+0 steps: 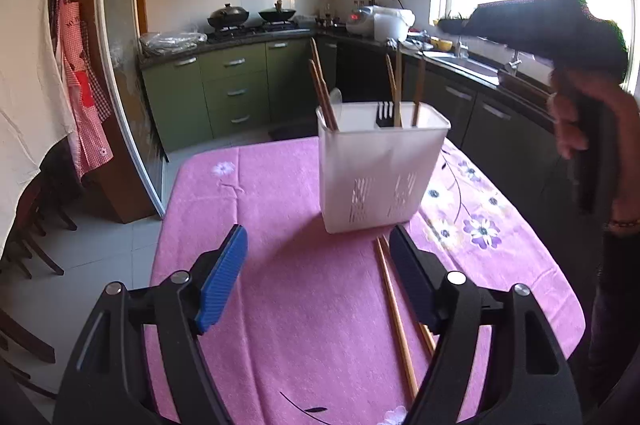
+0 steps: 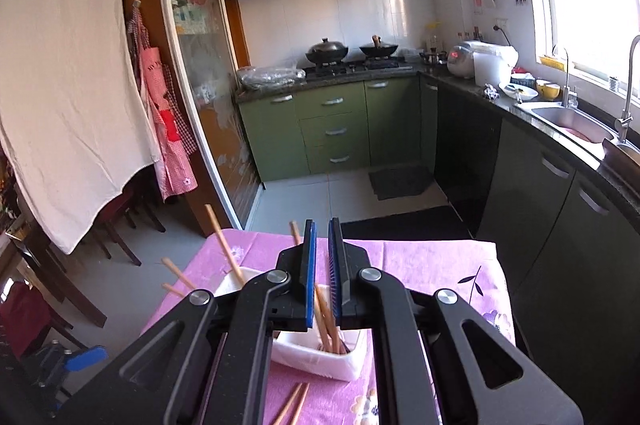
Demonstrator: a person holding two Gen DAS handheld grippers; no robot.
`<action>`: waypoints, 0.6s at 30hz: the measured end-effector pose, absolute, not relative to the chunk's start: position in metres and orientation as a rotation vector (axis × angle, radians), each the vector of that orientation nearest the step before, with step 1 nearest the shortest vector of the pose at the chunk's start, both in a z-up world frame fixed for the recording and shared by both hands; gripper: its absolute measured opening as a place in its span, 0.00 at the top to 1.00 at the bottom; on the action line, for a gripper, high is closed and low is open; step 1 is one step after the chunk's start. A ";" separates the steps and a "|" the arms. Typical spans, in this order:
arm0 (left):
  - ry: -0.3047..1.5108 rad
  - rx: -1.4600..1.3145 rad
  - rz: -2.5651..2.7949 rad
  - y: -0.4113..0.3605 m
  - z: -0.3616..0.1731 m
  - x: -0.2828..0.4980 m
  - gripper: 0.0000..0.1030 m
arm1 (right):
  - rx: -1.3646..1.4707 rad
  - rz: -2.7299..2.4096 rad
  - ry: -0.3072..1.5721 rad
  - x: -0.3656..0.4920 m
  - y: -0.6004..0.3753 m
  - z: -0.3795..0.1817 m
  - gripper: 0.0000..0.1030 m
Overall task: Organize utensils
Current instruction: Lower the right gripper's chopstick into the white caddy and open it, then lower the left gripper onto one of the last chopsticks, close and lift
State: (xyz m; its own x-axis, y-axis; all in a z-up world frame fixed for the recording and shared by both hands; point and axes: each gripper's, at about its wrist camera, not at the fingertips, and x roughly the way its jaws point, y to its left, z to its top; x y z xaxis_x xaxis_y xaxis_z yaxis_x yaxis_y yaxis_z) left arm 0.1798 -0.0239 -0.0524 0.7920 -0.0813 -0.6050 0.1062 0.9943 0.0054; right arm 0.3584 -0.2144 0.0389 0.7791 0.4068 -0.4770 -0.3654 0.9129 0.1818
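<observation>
the left gripper [image 1: 318, 277] is held low over the pink tablecloth [image 1: 280, 305], its fingers spread wide with nothing between them. two chopsticks [image 1: 394, 313] are seen lying on the cloth just by its right finger. beyond them the white holder [image 1: 380, 169] stands upright, chopsticks and a black fork [image 1: 385, 115] poking out. above it the right gripper [image 2: 322, 267] is held, fingers narrowed to a slim empty gap. green cabinets [image 1: 236, 93] are seen behind.
</observation>
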 end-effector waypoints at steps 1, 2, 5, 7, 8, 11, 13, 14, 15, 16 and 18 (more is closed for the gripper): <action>0.657 0.044 -0.103 -0.026 -0.055 0.180 0.33 | 0.080 0.422 0.524 0.349 -0.216 0.039 0.93; 0.667 0.048 -0.105 -0.029 -0.057 0.180 0.33 | 0.077 0.428 0.512 0.338 -0.219 0.041 0.93; 0.700 0.056 -0.120 -0.039 -0.067 0.181 0.33 | 0.075 0.440 0.492 0.310 -0.228 0.043 0.93; 0.725 0.061 -0.127 -0.046 -0.073 0.184 0.32 | 0.078 0.449 0.485 0.286 -0.238 0.036 0.89; 0.743 0.069 -0.128 -0.051 -0.079 0.186 0.32 | 0.079 0.450 0.492 0.270 -0.243 0.027 0.86; 0.798 0.095 -0.131 -0.067 -0.098 0.193 0.32 | 0.074 0.427 0.532 0.236 -0.254 -0.008 0.84; 0.833 0.106 -0.141 -0.077 -0.110 0.200 0.32 | 0.072 0.396 0.568 0.219 -0.261 -0.033 0.84; 0.849 0.110 -0.142 -0.081 -0.116 0.202 0.32 | 0.077 0.381 0.589 0.213 -0.264 -0.046 0.84; 0.865 0.113 -0.139 -0.085 -0.122 0.205 0.32 | 0.087 0.364 0.621 0.207 -0.270 -0.062 0.83; 0.881 0.113 -0.134 -0.089 -0.129 0.208 0.32 | 0.101 0.354 0.650 0.204 -0.275 -0.075 0.82; 0.906 0.109 -0.126 -0.093 -0.139 0.214 0.33 | 0.146 0.341 0.716 0.198 -0.288 -0.104 0.81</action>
State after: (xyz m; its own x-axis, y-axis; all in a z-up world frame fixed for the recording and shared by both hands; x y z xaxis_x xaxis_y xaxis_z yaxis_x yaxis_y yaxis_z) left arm 0.2144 -0.0932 -0.1388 0.6103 -0.0628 -0.7897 0.1544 0.9872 0.0408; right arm 0.1978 -0.2884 -0.1037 0.7020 0.3547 -0.6175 -0.2557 0.9349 0.2463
